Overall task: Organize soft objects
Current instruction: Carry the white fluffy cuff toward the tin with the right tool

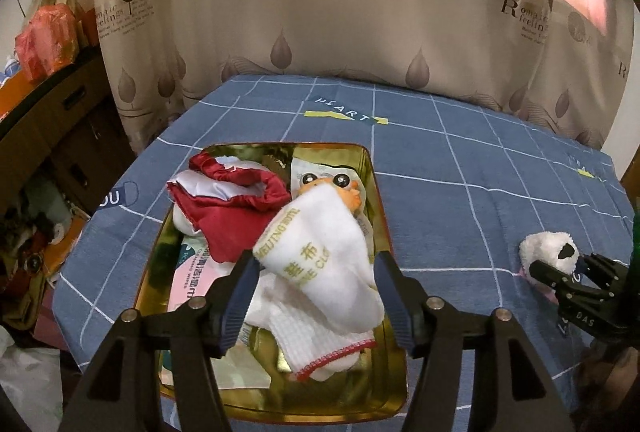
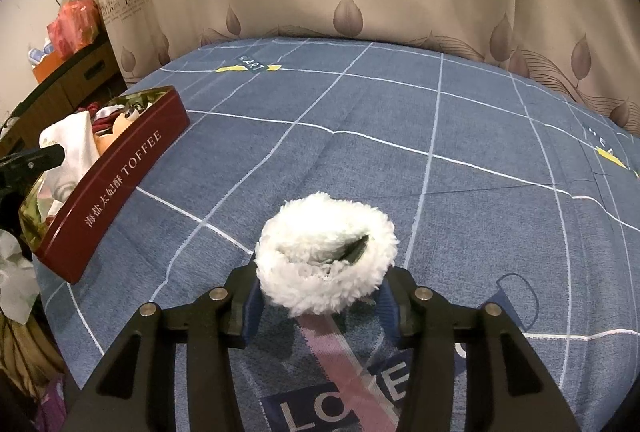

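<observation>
Fluffy white plush toy (image 2: 326, 258) near front edge of bed (image 2: 460, 136), light and squashy; best taken across middle. Right gripper (image 2: 320, 302) narrow around it, grip unclear. Left gripper (image 1: 316, 272) wide above toffee tin (image 2: 120, 168).

surface: bed (image 2: 460, 168) under blue grid sheet | left on it: red toffee tin (image 2: 120, 176) | near right: white fluffy toy (image 2: 320, 252), just beyond my right jaws

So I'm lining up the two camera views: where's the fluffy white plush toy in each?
Left wrist: fluffy white plush toy at the right edge, on the blue sheet.
Right wrist: low centre, between the right tool's fingers.
Shared landmark: toffee tin.
</observation>
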`<state>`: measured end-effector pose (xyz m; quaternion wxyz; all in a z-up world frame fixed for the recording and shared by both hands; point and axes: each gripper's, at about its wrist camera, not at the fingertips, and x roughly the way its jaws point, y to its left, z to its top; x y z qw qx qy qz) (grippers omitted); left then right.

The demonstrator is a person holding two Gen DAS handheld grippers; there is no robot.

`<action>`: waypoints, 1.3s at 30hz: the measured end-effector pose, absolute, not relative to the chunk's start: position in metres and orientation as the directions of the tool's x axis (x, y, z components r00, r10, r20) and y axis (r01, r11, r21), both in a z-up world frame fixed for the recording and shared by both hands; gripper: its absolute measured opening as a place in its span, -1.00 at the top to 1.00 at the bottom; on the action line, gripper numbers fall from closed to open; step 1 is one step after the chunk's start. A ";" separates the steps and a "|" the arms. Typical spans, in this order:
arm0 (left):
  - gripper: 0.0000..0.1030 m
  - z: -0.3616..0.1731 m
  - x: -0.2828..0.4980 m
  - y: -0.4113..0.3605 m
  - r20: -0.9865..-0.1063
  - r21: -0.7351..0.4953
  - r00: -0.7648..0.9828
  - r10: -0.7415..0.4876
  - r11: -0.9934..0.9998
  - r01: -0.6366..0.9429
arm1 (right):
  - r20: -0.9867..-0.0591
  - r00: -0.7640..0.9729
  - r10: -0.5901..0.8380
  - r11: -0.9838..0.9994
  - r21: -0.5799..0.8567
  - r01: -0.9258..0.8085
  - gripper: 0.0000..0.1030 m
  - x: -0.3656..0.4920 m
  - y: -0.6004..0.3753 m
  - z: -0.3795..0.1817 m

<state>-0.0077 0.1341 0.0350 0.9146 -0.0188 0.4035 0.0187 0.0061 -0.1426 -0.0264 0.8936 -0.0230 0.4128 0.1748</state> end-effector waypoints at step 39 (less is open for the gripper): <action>-0.19 0.037 -0.108 0.183 -0.772 -0.061 0.625 0.119 0.964 -0.260 | -0.758 0.588 0.281 0.940 0.094 -0.328 0.10 0.006 -0.140 -0.031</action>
